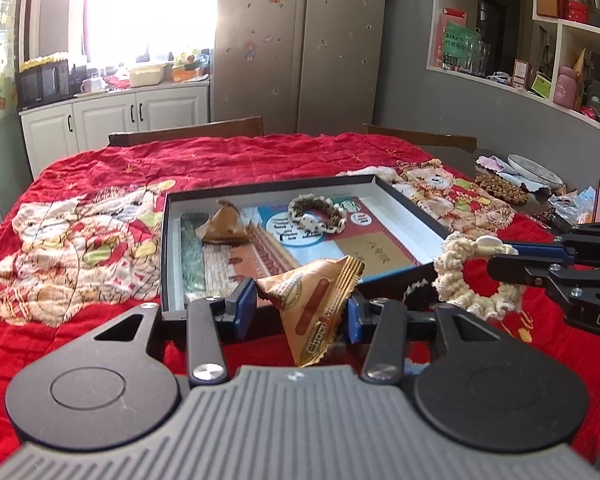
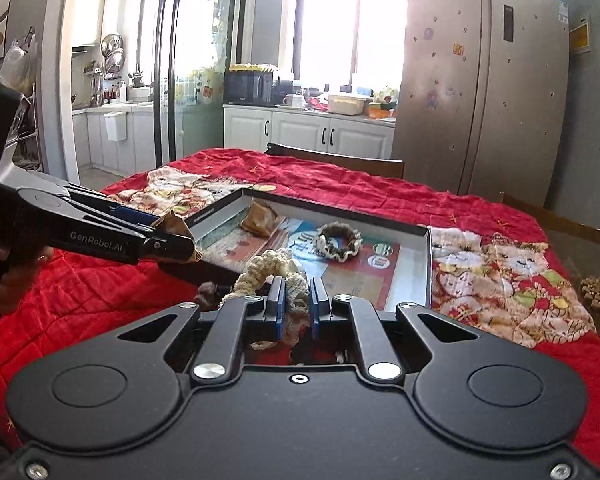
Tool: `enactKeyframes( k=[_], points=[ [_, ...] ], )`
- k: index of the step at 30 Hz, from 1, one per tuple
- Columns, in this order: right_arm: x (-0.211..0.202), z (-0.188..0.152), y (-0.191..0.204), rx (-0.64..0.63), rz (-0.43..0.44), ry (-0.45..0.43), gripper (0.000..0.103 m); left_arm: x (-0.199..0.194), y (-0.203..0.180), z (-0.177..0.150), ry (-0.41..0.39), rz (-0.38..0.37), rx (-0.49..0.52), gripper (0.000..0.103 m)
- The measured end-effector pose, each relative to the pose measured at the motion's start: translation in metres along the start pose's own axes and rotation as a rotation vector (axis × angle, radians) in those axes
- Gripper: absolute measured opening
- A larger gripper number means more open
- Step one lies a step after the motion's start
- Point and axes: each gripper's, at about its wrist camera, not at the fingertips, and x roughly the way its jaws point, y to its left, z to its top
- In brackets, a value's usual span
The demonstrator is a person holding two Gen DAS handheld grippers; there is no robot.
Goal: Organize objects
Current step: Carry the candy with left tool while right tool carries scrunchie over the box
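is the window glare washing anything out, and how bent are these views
Left wrist view: window blown white, shelves curve at the edge; the snack packet stays sharp. Right wrist view: window overexposed, fridge bows, box clear.

Two snack packets (image 1: 316, 300) (image 1: 224, 226), two crocheted rings (image 1: 474, 276) (image 1: 318, 214), one box (image 1: 404, 204).

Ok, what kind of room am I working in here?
Most likely a home kitchen-dining area: a tall steel double-door fridge dotted with magnets, white counter cabinets carrying a black microwave, and a dining table under a red quilted cloth.
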Motion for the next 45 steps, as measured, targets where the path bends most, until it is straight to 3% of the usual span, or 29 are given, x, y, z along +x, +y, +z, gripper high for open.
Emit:
enactKeyframes(
  k=[29,45],
  points=[
    [0.027,0.051,-0.023,0.008,-0.074,-0.066,0.012,0.027,-0.006,0.042,-0.04,0.014,0.018,0.049],
    [0.062,0.061,-0.05,0.04,-0.124,-0.036,0.012,0.064,-0.005,0.06,-0.02,0.038,0.007,0.049]
  ],
)
